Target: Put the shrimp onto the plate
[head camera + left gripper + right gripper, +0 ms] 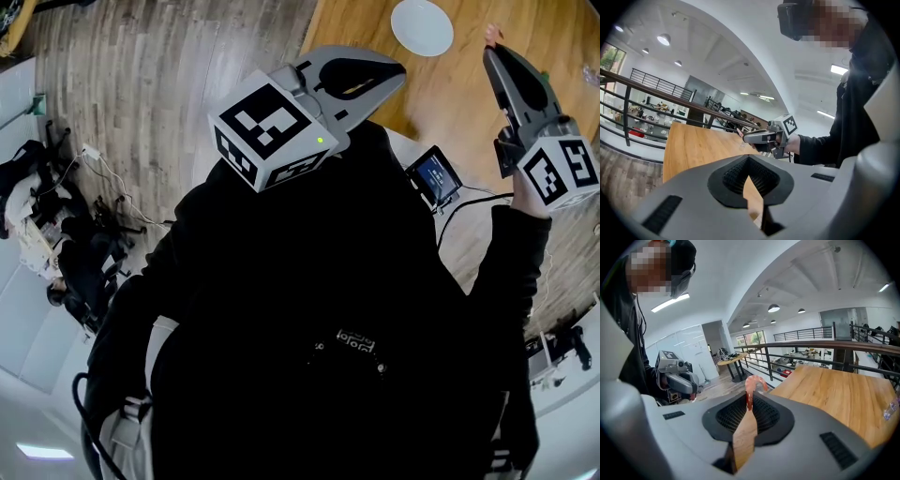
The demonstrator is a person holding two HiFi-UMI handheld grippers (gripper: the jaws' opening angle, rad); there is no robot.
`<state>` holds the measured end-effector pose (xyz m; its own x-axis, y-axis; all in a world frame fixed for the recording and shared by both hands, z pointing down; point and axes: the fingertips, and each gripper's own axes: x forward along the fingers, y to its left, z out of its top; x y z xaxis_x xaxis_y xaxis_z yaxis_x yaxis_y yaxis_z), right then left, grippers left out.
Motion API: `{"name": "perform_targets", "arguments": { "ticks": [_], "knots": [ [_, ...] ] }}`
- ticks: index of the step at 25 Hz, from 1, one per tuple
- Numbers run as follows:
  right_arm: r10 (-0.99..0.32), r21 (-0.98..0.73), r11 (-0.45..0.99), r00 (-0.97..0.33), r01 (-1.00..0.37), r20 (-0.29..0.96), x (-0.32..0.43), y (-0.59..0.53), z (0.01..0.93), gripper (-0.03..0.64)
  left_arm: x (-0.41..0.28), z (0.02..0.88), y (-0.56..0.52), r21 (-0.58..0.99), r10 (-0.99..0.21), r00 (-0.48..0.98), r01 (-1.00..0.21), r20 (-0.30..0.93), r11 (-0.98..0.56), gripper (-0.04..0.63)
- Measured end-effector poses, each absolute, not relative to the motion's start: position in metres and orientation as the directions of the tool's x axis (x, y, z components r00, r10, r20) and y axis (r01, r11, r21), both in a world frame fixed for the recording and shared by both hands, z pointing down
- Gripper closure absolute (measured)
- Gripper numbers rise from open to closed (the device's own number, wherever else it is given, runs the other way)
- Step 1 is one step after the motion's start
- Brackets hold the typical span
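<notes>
Chest print (pixel 356 341): pale lettering on the person's black top, perhaps a brand mark, too blurred to read.
Left gripper (pixel 749 159): jaws pressed together at the tips with nothing between them. It is raised close to the body, probably parked there so it stays clear of the working hand.
Left cube (pixel 272 131): black-and-white square markers with no words, and a small green light at one corner.
Right gripper (pixel 749 403): jaws nearly closed, pinching the shrimp at their very tips. It is held up in the air and pointed out toward the table.
Shrimp (pixel 752 384): pink and curled, gripped by its lower end so the curve stands clear above the pads. It is off the table and not yet on the plate.
Right cube (pixel 562 171): the same kind of markers, no readable text.
Screen (pixel 437 175): a small lit display at the table corner with a cable running from it. Its contents are too small to read.
Table (pixel 469 94): bare wood, below and beyond both grippers.
Plate (pixel 422 26): white, empty, and on the table beyond the grippers. It lies to the left of the right gripper's tip, so the carry likely needs a reach forward and left before lowering.
</notes>
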<state>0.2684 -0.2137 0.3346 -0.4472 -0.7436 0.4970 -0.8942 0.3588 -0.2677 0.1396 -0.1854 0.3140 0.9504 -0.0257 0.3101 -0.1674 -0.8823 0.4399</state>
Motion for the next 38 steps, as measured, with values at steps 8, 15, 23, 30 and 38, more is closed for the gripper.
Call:
{"name": "perform_targets", "arguments": {
  "ticks": [8,15,23,30,38],
  "knots": [
    [-0.700,-0.270,0.391,-0.474,-0.880,0.534,0.273,-0.201,0.372,0.563,0.145,0.331,-0.162,0.441,-0.041,0.944,-0.191,0.328,-0.877,0.597],
    [-0.660,-0.271,0.420,-0.496,-0.866,0.564,0.274,-0.225,0.400,0.563,0.139,0.340,-0.175,0.446,-0.077,0.935,-0.236,0.345,-0.864,0.597],
    [-0.610,-0.291,0.415,-0.501,-0.862,0.614,0.280,-0.245,0.441,0.563,0.128,0.344,-0.185,0.448,-0.119,0.927,-0.281,0.357,-0.849,0.597],
    [-0.556,-0.299,0.412,-0.498,-0.861,0.666,0.280,-0.246,0.476,0.563,0.119,0.347,-0.183,0.463,-0.141,0.921,-0.310,0.364,-0.830,0.597],
    [-0.463,-0.210,0.456,-0.432,-0.865,0.774,0.286,-0.242,0.532,0.563,0.109,0.351,-0.188,0.458,-0.167,0.909,-0.343,0.381,-0.820,0.597]
  ]
}}
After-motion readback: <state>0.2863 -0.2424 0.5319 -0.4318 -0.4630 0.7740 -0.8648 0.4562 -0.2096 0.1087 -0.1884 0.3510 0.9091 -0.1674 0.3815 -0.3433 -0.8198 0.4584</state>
